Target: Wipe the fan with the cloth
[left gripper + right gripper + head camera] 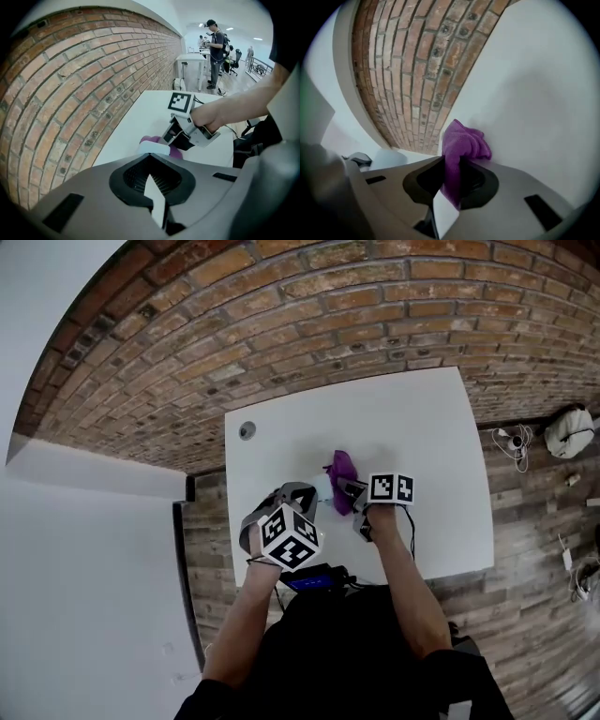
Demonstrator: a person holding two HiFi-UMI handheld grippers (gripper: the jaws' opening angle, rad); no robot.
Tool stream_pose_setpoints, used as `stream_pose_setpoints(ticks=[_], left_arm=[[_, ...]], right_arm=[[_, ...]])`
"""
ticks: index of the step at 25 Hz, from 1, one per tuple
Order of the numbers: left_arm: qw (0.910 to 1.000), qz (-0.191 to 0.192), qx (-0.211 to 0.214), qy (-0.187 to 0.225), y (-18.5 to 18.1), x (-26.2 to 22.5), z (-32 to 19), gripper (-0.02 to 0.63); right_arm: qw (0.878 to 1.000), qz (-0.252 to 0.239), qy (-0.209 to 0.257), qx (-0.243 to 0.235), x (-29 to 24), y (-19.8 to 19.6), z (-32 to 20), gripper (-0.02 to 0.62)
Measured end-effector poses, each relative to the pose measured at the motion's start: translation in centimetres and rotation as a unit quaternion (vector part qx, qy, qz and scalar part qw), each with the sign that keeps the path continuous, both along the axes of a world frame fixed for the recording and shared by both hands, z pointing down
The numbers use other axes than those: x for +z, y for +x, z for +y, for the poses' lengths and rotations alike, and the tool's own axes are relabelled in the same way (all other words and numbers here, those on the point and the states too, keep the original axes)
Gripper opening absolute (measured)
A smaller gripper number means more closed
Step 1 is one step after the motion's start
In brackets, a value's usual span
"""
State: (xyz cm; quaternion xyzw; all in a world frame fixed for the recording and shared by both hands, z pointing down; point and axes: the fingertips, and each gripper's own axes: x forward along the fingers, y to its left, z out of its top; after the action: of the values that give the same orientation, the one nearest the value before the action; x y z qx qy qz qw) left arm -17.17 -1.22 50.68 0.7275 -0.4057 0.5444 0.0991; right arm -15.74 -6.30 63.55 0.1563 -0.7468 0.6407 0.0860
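Right gripper view: your right gripper (451, 176) clamps the purple cloth (464, 143).
Left gripper view: your left gripper (153, 183) pinches a white part, apparently the fan (152, 148), just beside the cloth.
Risk: a firm wipe may pull the cloth free or twist the fan out.

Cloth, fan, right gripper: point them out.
cloth (465, 143), right gripper view, bunched purple part beyond the jaws
fan (152, 148), left gripper view, pale top past the jaws
right gripper (349, 491), head view, between its fingertips
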Motion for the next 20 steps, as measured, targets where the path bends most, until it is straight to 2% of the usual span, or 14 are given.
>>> stream_pose_setpoints(ticks=[2,5,8,10,13,15,18,20], left_arm=[[1.0,0.001,-0.001,0.002,0.0,0.0,0.0,-0.009],[1.0,0.006,-0.004,0.004,0.0,0.0,0.0,-0.009],[0.9999,0.007,-0.003,0.007,-0.1,0.0,-0.1,-0.009],[0.9999,0.006,-0.003,0.008,0.0,0.0,-0.1,-0.009],[0.9999,0.007,-0.005,0.007,0.1,0.1,0.0,-0.009],[0.9999,0.009,-0.007,0.007,0.1,0.1,0.0,-0.009],[0.9998,0.016,-0.008,0.01,0.1,-0.1,-0.2,-0.009],[0.9996,0.022,-0.01,0.013,-0.1,-0.1,-0.1,-0.009]], right_arm=[[0.999,0.051,0.008,-0.014,2.4,0.8,0.4,0.074],[0.989,0.118,0.075,-0.055,1.8,1.2,-1.6,0.074],[0.987,0.109,0.109,-0.042,-0.9,-0.1,-5.2,0.074],[0.989,0.092,0.104,-0.058,-1.4,-1.8,-5.8,0.074],[0.987,0.093,0.067,-0.109,1.0,-3.6,-3.2,0.074],[0.991,0.085,0.048,-0.091,2.0,-3.0,-1.6,0.074],[0.996,0.077,0.037,-0.018,1.5,-0.1,-0.4,0.074],[0.996,0.079,0.026,-0.03,1.6,1.3,2.5,0.074]])
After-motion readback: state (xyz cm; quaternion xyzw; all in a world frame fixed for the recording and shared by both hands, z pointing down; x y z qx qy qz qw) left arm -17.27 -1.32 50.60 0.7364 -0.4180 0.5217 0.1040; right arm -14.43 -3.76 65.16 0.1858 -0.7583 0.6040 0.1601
